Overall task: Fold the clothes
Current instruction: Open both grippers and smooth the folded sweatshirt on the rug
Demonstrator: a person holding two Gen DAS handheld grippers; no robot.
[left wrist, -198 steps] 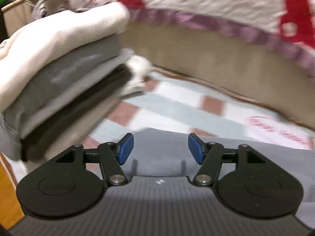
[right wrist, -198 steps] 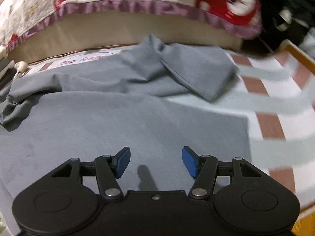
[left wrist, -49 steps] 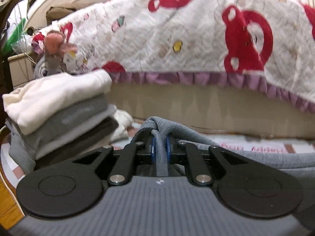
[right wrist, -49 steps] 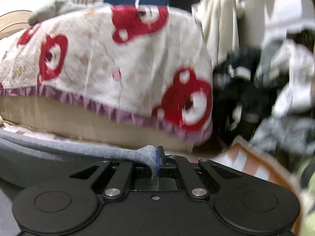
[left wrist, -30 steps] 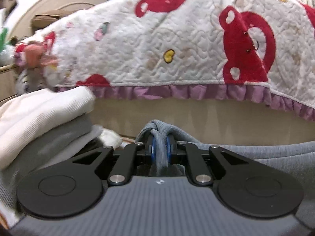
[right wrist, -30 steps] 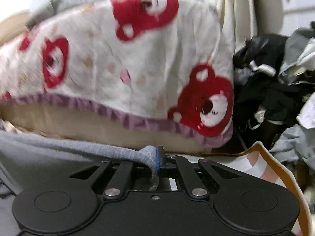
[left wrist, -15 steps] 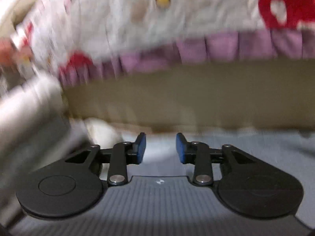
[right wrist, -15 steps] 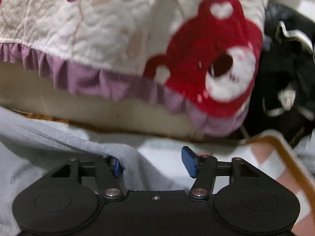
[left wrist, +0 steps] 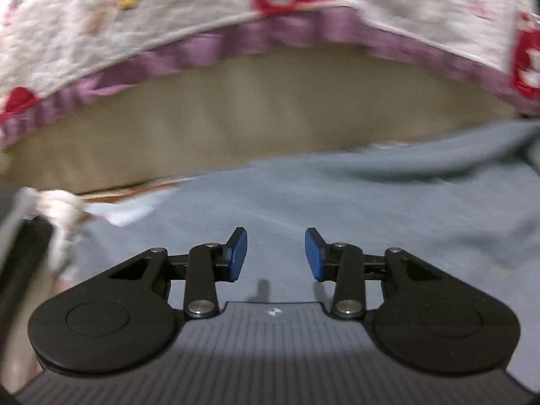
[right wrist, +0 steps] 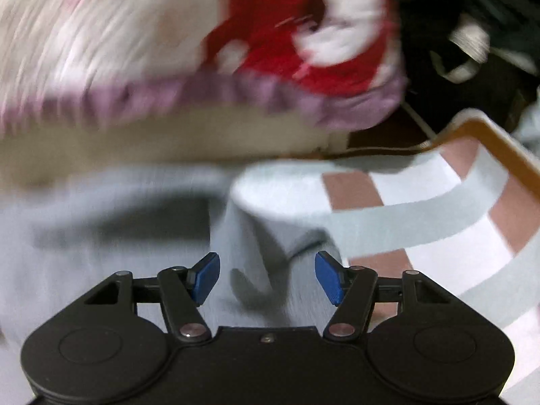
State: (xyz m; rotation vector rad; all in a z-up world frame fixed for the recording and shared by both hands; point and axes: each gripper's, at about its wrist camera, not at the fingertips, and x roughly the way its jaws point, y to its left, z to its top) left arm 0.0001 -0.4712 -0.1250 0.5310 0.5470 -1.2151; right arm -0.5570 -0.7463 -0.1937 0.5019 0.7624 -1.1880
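The left gripper point(left wrist: 275, 254) is spread wide with nothing between its 2 blue pads point(left wrist: 237, 253), poised over the grey garment point(left wrist: 354, 209), which lies flat and fills the view from 3 o'clock to 9 o'clock. The right gripper point(right wrist: 266, 278) is likewise spread and empty, above a rumpled corner of the same garment point(right wrist: 263, 236); whether its pads touch the cloth is hard to judge through the blur. At 3 o'clock in the right wrist view lies a checked pink, white and pale green mat point(right wrist: 422, 209). A quilt with red bears and a purple frill point(left wrist: 209, 47) hangs across 12 o'clock. A white fluffy item point(left wrist: 60, 212) sits at 9 o'clock in the left wrist view.
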